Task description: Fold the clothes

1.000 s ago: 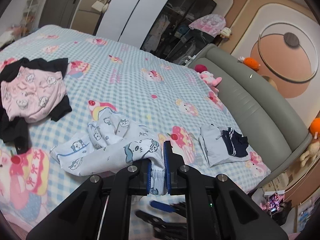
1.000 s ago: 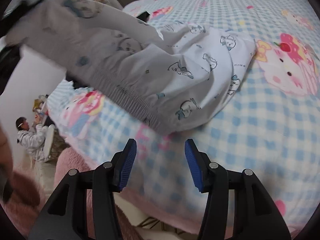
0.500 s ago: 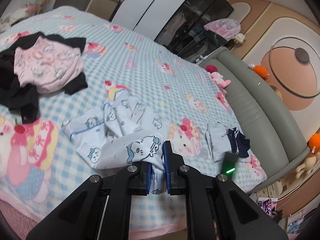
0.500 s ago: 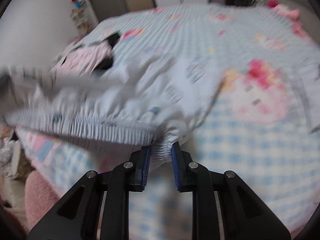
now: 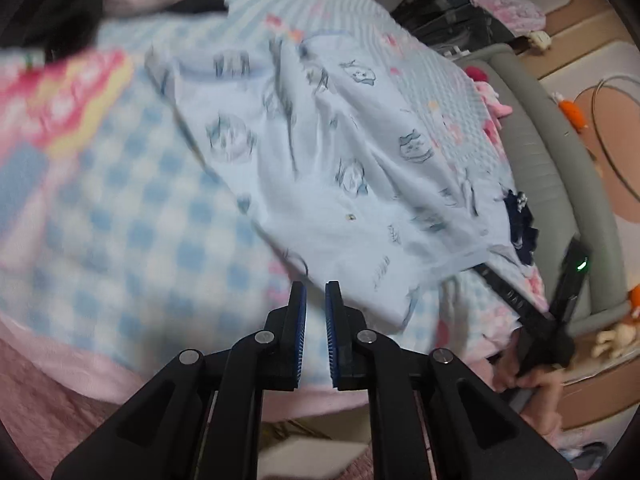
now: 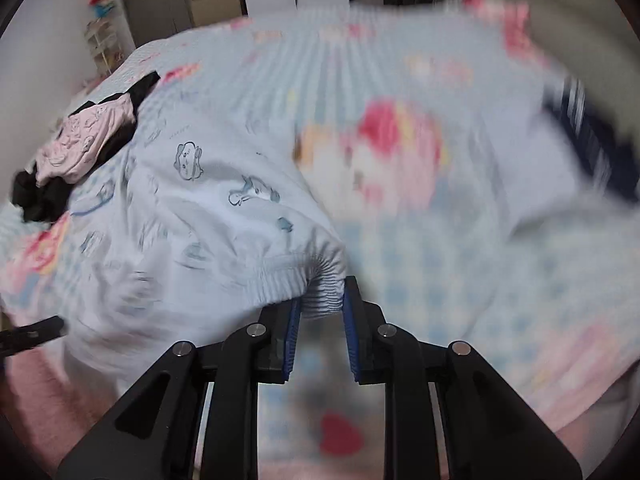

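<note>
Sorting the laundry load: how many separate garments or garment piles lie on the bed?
3: the light blue printed pants in the right gripper, a pink-and-black pile far left, a white-and-navy piece at right. Blur may hide more.

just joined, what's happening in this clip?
A person is folding laundry on a checked bed with two hand-held grippers. The right hand-held gripper has just closed its jaws on the elastic waistband of pale blue cartoon-print pants, which lie rumpled on the cover. The left hand-held gripper is nearly shut, with no cloth visible between its pads. A pink and black pile waits further back.
</note>
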Demonstrator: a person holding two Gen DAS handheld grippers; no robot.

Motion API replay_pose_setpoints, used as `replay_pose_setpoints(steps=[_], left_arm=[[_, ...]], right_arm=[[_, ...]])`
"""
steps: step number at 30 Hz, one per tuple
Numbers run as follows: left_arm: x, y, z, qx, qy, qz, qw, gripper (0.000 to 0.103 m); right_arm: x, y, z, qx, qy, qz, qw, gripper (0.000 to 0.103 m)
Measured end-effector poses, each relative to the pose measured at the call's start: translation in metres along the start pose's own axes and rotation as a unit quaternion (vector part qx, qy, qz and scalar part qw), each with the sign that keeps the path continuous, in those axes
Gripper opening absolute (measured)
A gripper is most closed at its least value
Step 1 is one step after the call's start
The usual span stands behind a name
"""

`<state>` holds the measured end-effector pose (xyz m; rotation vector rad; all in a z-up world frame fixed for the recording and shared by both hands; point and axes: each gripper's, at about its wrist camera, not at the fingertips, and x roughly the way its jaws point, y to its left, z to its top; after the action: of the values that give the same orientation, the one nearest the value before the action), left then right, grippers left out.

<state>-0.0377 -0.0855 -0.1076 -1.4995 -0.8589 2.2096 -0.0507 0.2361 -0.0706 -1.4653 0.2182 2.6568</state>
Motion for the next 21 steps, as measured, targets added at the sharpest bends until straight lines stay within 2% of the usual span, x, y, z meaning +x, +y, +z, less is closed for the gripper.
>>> replay_pose_setpoints(steps=[1,2,3,5,8,10,11,12,13,14,18,21], left_arm=[[0.005,0.001,-0.003,-0.005,0.015,-0.024,0.9996,0.013],[0.01,-0.001,-0.006,-0.006,0.026,-0.047,0.9985,0.02],[0.014,-0.005,-0.01,-0.003,0.037,-0.066,0.9971,0.042],[0.022,-0.02,-0.015,0.022,0.045,-0.074,0.996,0.063],[0.038,-0.037,-0.016,0.048,0.039,-0.039,0.9973,0.066],[0.051,-0.045,-0.013,0.062,0.037,-0.005,0.9974,0.062],[0.056,-0.048,-0.012,0.074,0.035,0.016,0.9965,0.034],[0.06,-0.052,-0.009,0.084,0.031,0.032,0.9954,0.015],[0.056,-0.054,-0.004,0.086,0.021,0.033,0.9955,0.006],[0.051,-0.056,0.001,0.088,0.008,0.032,0.9956,0.006],[-0.002,-0.053,0.032,0.065,-0.088,0.022,0.9938,0.005],[-0.035,-0.025,0.048,0.021,-0.14,0.055,0.9884,0.005]], right_arm=[[0.0,-0.003,-0.008,-0.004,0.003,0.007,1.0,0.022],[0.0,-0.002,-0.015,-0.015,0.005,0.01,1.0,0.022],[-0.002,-0.001,-0.02,-0.02,0.003,0.013,1.0,0.022],[-0.005,-0.002,-0.023,-0.021,-0.001,0.025,0.999,0.024],[-0.008,-0.008,-0.024,-0.006,-0.005,0.027,1.0,0.026],[-0.003,-0.013,-0.023,-0.006,-0.001,0.02,1.0,0.027],[0.002,-0.014,-0.021,-0.007,0.004,0.018,1.0,0.027],[0.009,-0.012,-0.011,-0.007,0.007,0.022,1.0,0.027],[0.008,-0.011,-0.009,-0.012,0.006,0.024,1.0,0.027],[0.008,-0.01,-0.006,-0.017,0.005,0.025,1.0,0.027],[0.002,0.007,0.012,-0.045,-0.023,0.024,0.998,0.027],[-0.004,0.022,0.029,-0.065,-0.06,0.033,0.996,0.027]])
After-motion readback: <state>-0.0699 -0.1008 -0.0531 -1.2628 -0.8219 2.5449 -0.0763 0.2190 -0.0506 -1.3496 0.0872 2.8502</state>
